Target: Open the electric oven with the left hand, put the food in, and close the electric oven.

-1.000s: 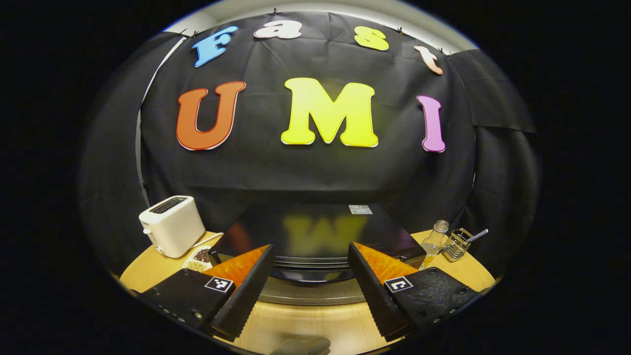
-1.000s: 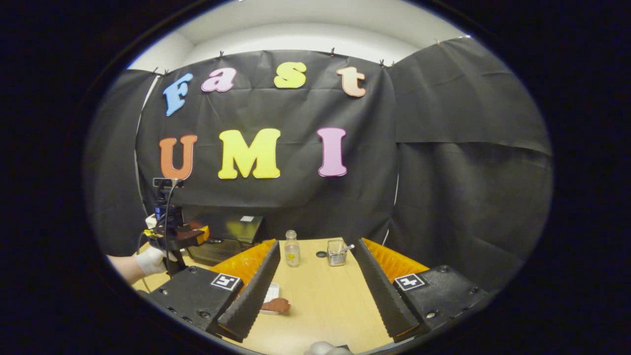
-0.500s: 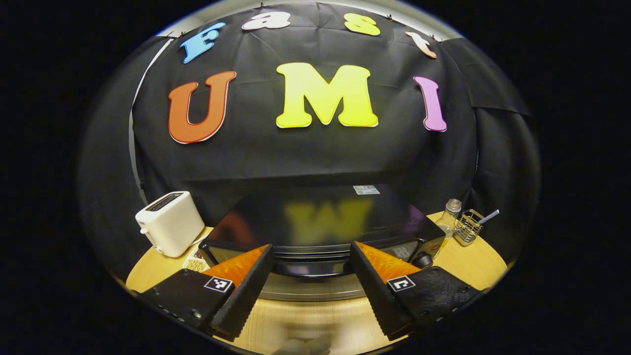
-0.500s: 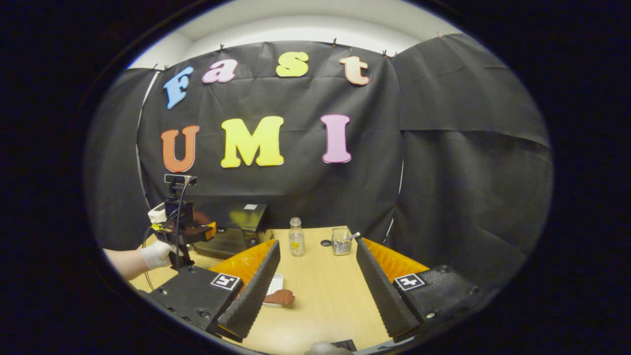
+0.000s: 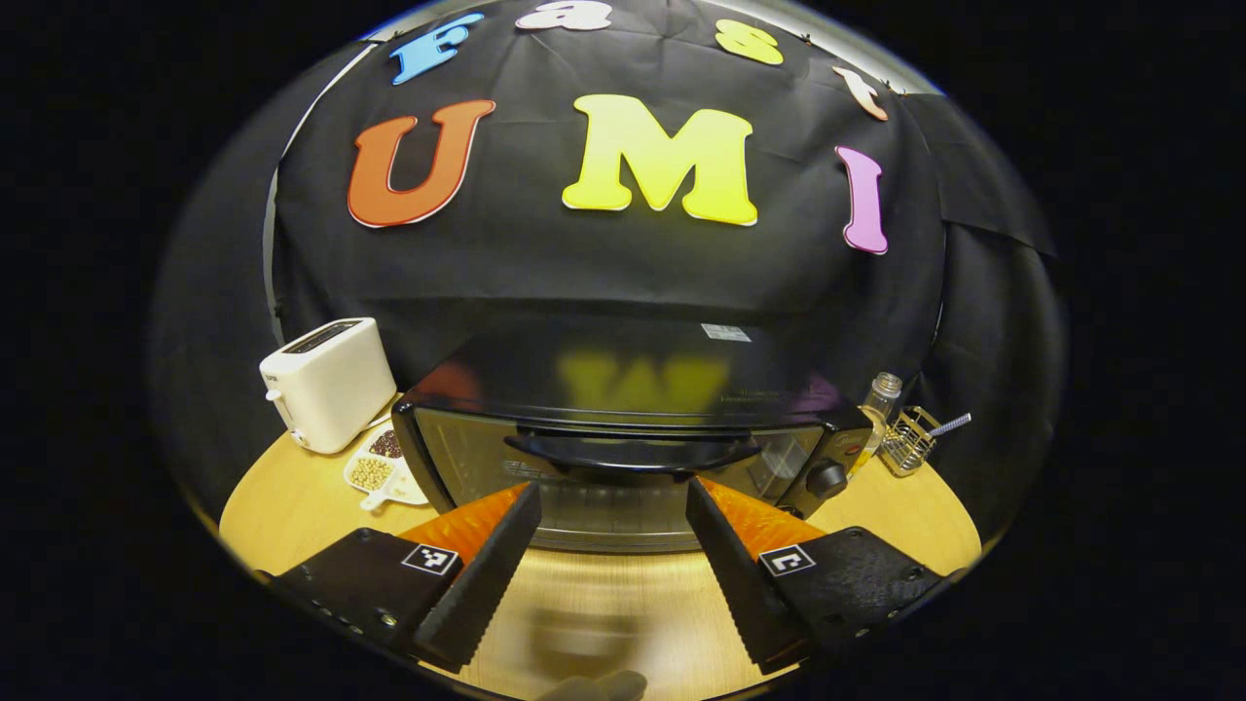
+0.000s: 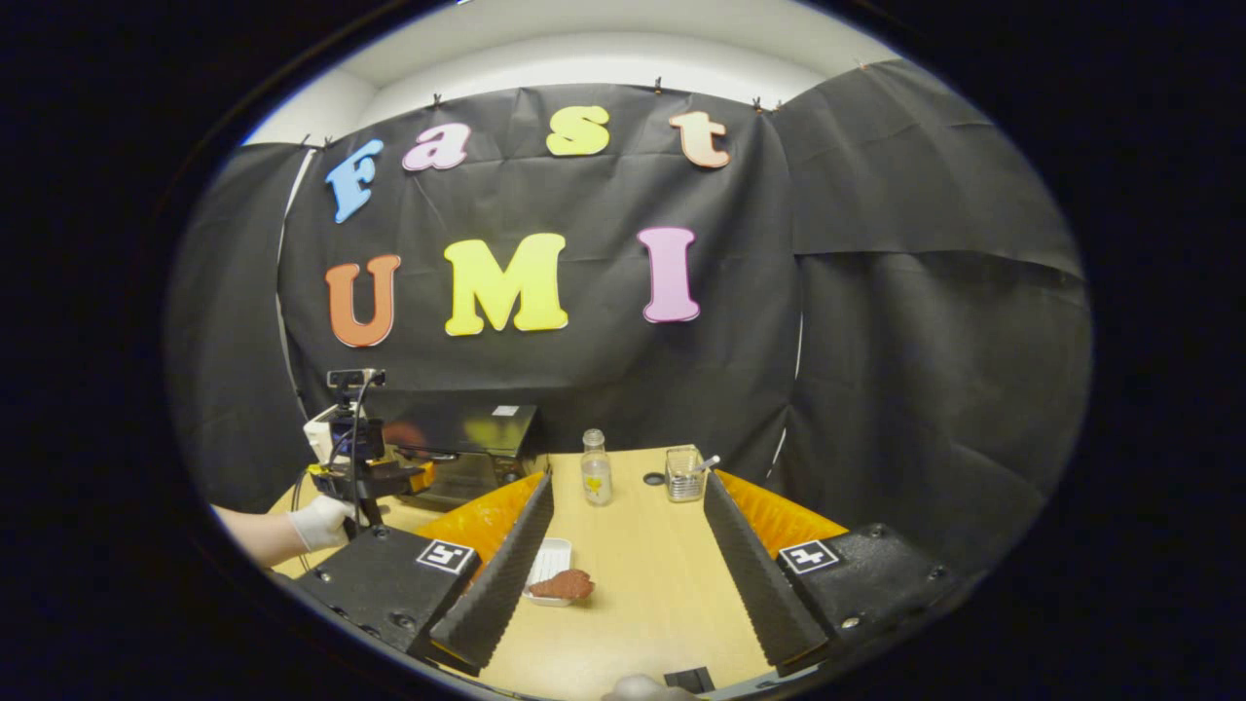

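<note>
Facing the electric oven point(image 5: 623, 438) at twelve o'clock with its door shut, the left gripper point(image 5: 611, 565) hangs spread and empty — nothing is done yet, and the food point(image 6: 563, 584) waits at the spread right gripper's point(image 6: 623, 574) eleven o'clock.

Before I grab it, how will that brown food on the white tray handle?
The brown food looks flat and rough, so probably not slippery. It overhangs the shallow white tray, so a nudge may slide it off. Firmness: cannot tell.
</note>
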`<state>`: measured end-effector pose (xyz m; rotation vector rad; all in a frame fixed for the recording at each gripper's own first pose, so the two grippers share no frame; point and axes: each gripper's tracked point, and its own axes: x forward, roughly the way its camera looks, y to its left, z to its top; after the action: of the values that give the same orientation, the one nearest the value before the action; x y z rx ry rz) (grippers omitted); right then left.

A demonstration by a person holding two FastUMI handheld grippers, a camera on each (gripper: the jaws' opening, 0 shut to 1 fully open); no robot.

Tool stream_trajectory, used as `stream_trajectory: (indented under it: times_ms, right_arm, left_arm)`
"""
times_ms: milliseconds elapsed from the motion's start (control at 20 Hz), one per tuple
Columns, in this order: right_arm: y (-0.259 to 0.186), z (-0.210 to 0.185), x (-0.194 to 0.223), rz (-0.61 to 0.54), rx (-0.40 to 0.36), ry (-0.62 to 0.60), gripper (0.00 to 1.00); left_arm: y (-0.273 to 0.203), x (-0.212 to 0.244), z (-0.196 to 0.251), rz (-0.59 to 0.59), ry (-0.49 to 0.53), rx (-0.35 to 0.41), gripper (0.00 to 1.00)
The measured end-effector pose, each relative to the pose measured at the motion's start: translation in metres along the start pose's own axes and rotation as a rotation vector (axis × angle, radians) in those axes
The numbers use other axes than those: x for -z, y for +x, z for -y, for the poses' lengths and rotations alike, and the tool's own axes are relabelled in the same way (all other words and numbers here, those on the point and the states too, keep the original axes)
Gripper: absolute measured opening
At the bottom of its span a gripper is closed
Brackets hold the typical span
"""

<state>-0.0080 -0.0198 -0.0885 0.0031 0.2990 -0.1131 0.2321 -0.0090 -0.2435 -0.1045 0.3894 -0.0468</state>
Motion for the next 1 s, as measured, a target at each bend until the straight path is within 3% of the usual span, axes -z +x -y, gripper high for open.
stream_trajectory:
  times_ms: [200, 600, 1000]
  right_arm:
    - [-0.003, -0.004, -0.001, 0.003, -0.009, -0.004, 0.99]
    - [0.004, -0.002, 0.004, -0.017, -0.011, -0.001, 0.96]
    - [0.011, -0.005, 0.006, -0.028, -0.016, 0.014, 0.99]
  left_arm:
    - [0.000, -0.026, 0.016, 0.082, 0.081, 0.015, 0.96]
    - [0.029, -0.029, 0.014, 0.044, 0.053, 0.010, 0.97]
    - [0.009, -0.018, 0.014, 0.054, 0.069, 0.013, 0.98]
